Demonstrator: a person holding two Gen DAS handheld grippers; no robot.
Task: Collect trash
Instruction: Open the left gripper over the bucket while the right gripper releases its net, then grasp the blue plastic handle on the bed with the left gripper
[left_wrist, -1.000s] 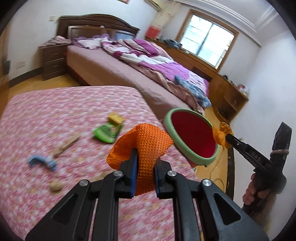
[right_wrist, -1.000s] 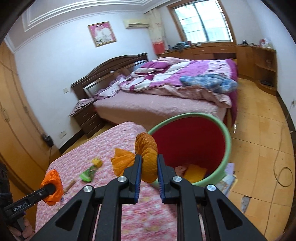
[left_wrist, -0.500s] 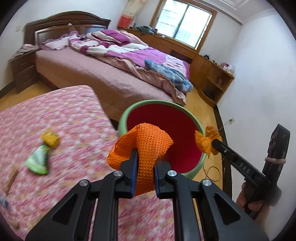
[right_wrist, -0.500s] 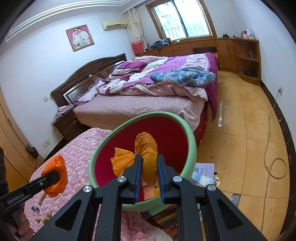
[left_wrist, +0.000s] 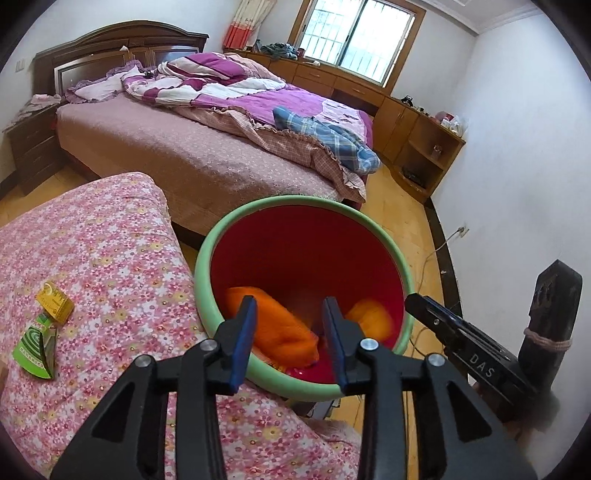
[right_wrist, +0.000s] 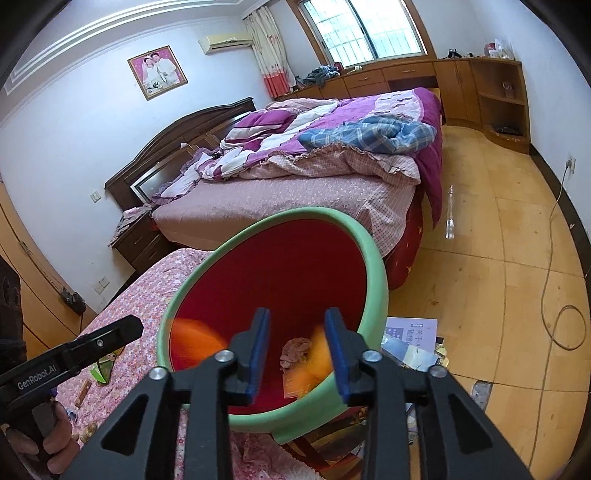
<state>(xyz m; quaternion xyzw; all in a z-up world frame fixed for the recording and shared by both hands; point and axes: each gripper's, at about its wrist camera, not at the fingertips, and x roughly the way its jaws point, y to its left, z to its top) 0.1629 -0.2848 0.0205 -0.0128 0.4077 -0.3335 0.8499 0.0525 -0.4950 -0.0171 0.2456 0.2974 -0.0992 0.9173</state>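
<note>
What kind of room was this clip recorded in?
A lived-in home bedroom: a double bed with a rumpled purple quilt, a dark wooden nightstand, and a framed portrait on the wall.

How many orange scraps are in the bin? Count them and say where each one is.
2. One orange scrap is on the bin's left, the other on its right, as the left wrist sees them. More may be hidden beneath.
</note>
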